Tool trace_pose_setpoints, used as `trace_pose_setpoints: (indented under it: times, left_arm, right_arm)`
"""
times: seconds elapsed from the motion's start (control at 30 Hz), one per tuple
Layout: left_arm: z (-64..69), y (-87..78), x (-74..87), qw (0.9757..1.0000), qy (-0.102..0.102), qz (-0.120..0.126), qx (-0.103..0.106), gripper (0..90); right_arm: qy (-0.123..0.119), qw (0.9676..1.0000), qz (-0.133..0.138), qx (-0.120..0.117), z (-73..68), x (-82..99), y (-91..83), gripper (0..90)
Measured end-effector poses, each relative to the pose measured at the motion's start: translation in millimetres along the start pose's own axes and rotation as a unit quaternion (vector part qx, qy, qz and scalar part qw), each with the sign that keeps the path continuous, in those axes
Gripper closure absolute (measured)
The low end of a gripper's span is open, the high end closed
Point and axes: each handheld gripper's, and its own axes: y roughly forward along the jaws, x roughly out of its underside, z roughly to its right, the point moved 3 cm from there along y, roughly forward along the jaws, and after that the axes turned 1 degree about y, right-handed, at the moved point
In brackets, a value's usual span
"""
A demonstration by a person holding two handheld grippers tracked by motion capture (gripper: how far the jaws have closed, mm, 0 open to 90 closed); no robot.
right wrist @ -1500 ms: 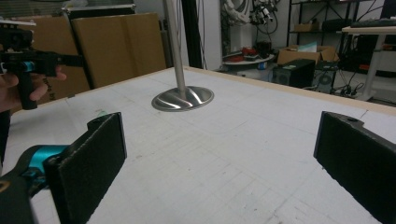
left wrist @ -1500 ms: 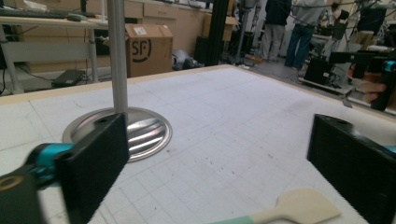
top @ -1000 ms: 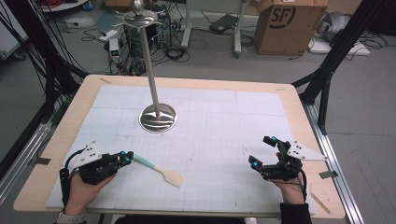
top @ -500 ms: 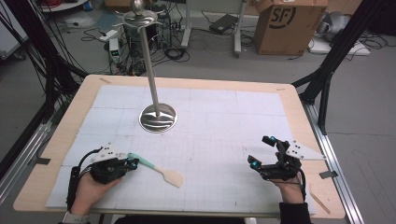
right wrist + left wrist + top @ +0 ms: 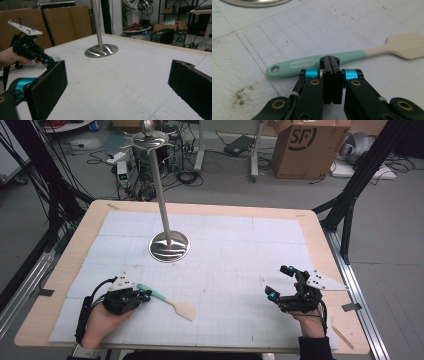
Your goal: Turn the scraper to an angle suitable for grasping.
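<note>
A spatula (image 5: 167, 301) with a mint-green handle (image 5: 312, 63) and a cream blade (image 5: 405, 45) lies flat on the white gridded mat (image 5: 225, 270), front left. My left gripper (image 5: 145, 295) is shut with nothing between its jaws. In the left gripper view its tips (image 5: 329, 60) sit right at the near side of the handle, about mid-length. My right gripper (image 5: 279, 282) rests at the front right, wide open and empty, and its two black pads (image 5: 47, 87) stand far apart in the right gripper view.
A steel stand with a round base (image 5: 170, 246) and a tall pole (image 5: 159, 185) rises at the mat's back left; its base (image 5: 101, 50) shows ahead of my right gripper. The wooden table edge (image 5: 200, 209) frames the mat. Cardboard box (image 5: 305, 145) and cables lie on the floor beyond.
My left gripper has slid to the right, up to the spatula's handle. The spatula and the right gripper have stayed where they were.
</note>
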Motion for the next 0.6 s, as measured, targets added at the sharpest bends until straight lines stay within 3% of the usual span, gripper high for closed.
trace_pose_setpoints:
  times: [0.1,0.2,0.3,0.4,0.6]
  left_arm:
    - [-1.6,3.4,-3.3,1.0,-0.005,-0.002,-0.004,89.6]
    - [2.1,8.3,-10.0,0.9994,0.016,-0.017,-0.026,89.6]
    - [2.8,19.6,-20.0,0.999,0.02,-0.022,-0.033,89.7]
    - [1.9,27.6,-24.8,0.9993,0.015,-0.016,-0.032,89.7]
    - [0.9,41.8,-32.2,1.0,-0.004,0.002,-0.002,89.8]
  right_arm:
    - [0.001,1.0,0.0,-0.001,-0.2,-0.2,-0.7,1.4]
    - [0.004,1.0,0.006,0.0,-0.1,-1.3,-2.2,1.5]
    - [0.003,0.9999,0.011,0.002,1.0,-2.3,-3.4,1.4]
    - [0.004,0.9999,0.015,0.002,1.3,-3.4,-4.4,1.5]
    - [0.005,0.9999,0.016,0.003,1.9,-4.0,-2.9,1.5]
